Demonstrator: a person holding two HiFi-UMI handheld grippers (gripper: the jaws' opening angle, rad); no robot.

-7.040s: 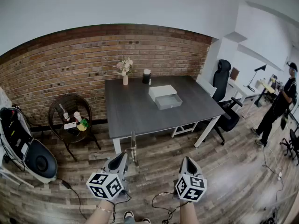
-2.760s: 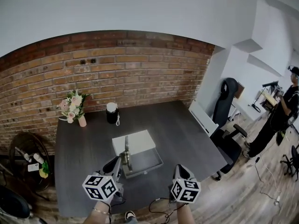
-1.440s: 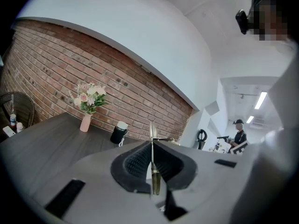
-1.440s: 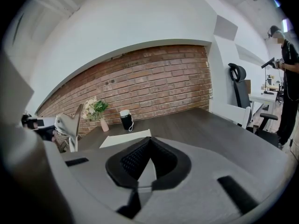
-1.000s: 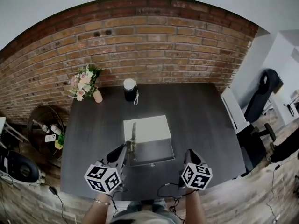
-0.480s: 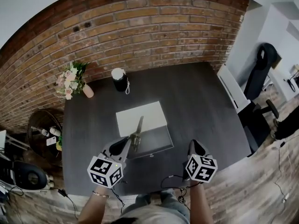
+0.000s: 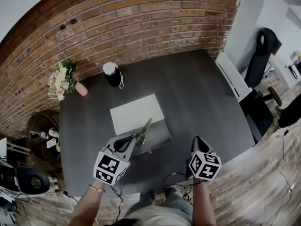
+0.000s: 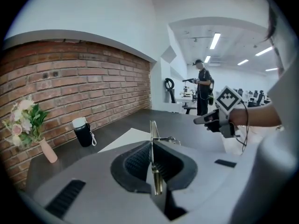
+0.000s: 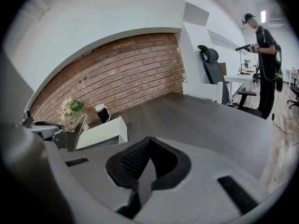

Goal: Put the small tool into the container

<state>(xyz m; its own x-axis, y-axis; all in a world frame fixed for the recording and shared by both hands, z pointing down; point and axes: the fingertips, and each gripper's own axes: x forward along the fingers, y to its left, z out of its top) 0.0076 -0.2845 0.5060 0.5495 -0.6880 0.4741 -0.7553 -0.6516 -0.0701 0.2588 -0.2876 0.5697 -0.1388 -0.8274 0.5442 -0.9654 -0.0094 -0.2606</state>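
Note:
The small tool (image 7: 143, 131) is a thin metal blade with a brass shank, held between the jaws of my left gripper (image 7: 133, 142). It slants up and right over the open grey drawer (image 7: 157, 134) of the white box (image 7: 134, 113) on the dark table. In the left gripper view the tool (image 8: 152, 139) stands on edge in my shut left gripper (image 8: 152, 146). My right gripper (image 7: 196, 141) hovers at the table's near edge, right of the drawer. In its own view my right gripper (image 9: 148, 140) is shut with nothing in it, and the white box (image 9: 105, 130) lies to the left.
A black flask with a white lid (image 7: 112, 74) and a vase of flowers (image 7: 63, 81) stand at the table's far left. A white board (image 7: 233, 81) and an office chair (image 7: 261, 55) are to the right. A round side table (image 7: 40, 131) stands left. A person (image 9: 264, 55) stands far off.
The view has closed in on the table from across the room. The left gripper has tilted the tool to the right over the drawer. The right gripper stays shut and empty.

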